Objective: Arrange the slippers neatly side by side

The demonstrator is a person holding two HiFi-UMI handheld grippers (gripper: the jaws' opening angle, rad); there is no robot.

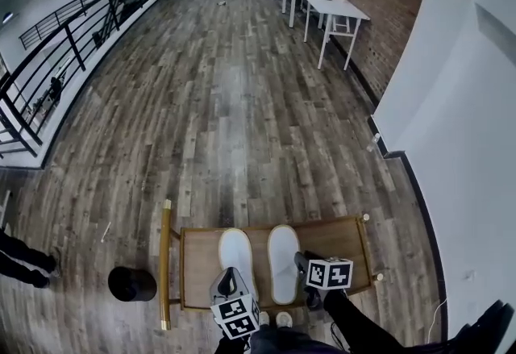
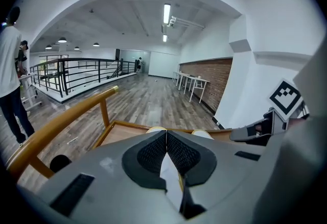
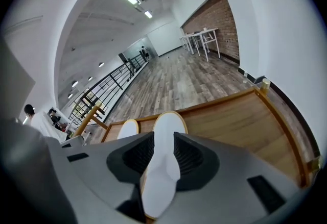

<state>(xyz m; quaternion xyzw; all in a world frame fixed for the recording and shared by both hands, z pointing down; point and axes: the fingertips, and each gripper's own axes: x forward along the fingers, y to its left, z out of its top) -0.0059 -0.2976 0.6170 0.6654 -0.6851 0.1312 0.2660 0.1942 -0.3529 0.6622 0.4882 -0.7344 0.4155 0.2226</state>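
Two white slippers lay flat on the wooden platform [image 1: 343, 241] just below the head camera. The left slipper [image 1: 236, 257] and right slipper [image 1: 284, 260] had their toes pointing away from the person, long sides near parallel, with a thin strip of wood between them. Toe ends were about level. Judged from that, the pair already read as neat, so the task was at or near its end, with only a fine trim left if any.

Left gripper [image 2: 166, 135]: pad tips were pressed together with nothing between them. The left slipper's white and its yellowish edge showed only through the gap behind the tips, so it lay underneath, not pinched. The gripper hung over that slipper's heel end. It was probably closed to act as a blunt nudger, though that's a guess.

Right gripper [image 3: 163, 136]: jaws were a little apart, with the right slipper's white filling the slot and running ahead to its rounded toe. The slipper looked wider than the slot, so I judged the jaws to be sitting over it, loose rather than clamped. In the head view the gripper sat at the heel end, toward the outer side.

Each tool sat at its own slipper's heel, which made sense: working from the heels lines up the toes without crossing arms.

Risk: a bump from either tip on lift-off could skew a light slipper. A wooden rail [image 1: 165, 264] ran along the platform's left side.
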